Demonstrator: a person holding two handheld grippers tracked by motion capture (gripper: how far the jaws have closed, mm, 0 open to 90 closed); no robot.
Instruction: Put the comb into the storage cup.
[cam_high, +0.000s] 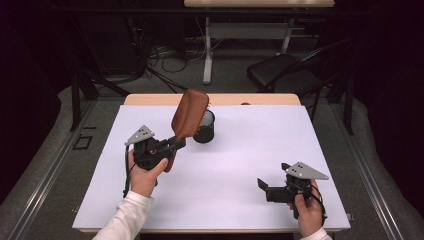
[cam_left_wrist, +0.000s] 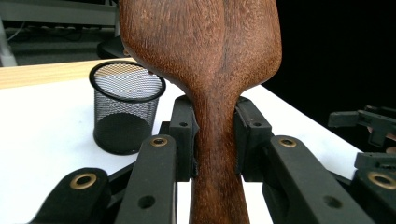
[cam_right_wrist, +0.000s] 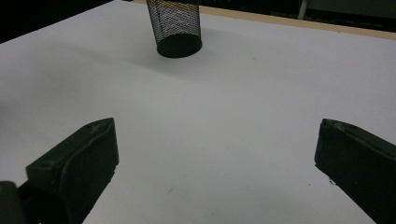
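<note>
Hairbrush (cam_high: 189, 116) made of brown wood is held by its handle, squeezed tight in the left gripper (cam_high: 176, 144), with its head tipped up over the black mesh cup (cam_high: 204, 126). Cup stands on the white table (cam_high: 240, 150). Right gripper (cam_high: 262, 186) hangs near the front edge, well apart, jaws wide and holding nothing.

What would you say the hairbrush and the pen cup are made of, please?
Hairbrush: it looks like reddish-brown wood with a smooth, matte finish, since fine grain lines run along its back and handle.
Pen cup: probably black-coated metal wire mesh, since light passes through its walls below a solid rim.
</note>
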